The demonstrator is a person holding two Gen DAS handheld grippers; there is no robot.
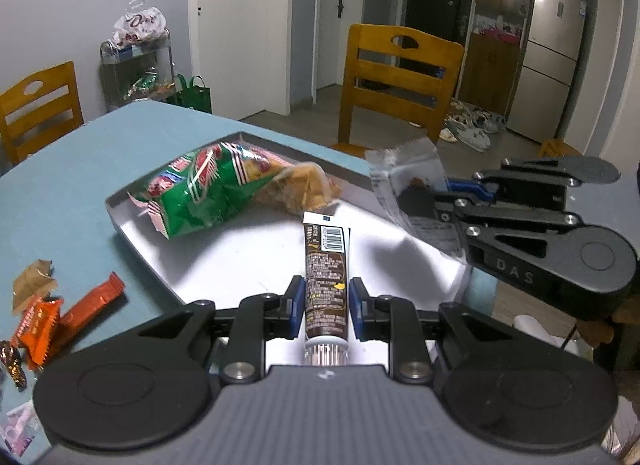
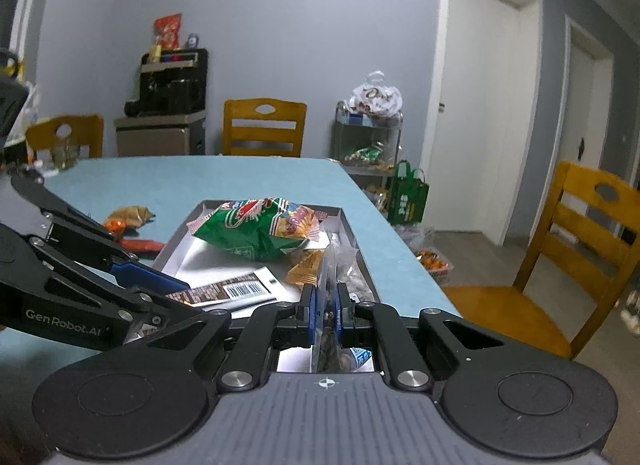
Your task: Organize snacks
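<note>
Blue desk (image 1: 100,153) is filling the room between wooden chairs, and a grey tray (image 1: 132,221) is sitting on it. Left claw (image 1: 326,301) is pinching a brown tube (image 1: 325,277) over the tray's near end. Ahead of it, a green snack bag (image 1: 200,189) is lying in the tray. Right claw (image 2: 325,305) is clamping a clear packet (image 2: 328,265) above the tray's right side. Orange wrappers (image 1: 68,309) are lying on the desk, left of the left claw.
</note>
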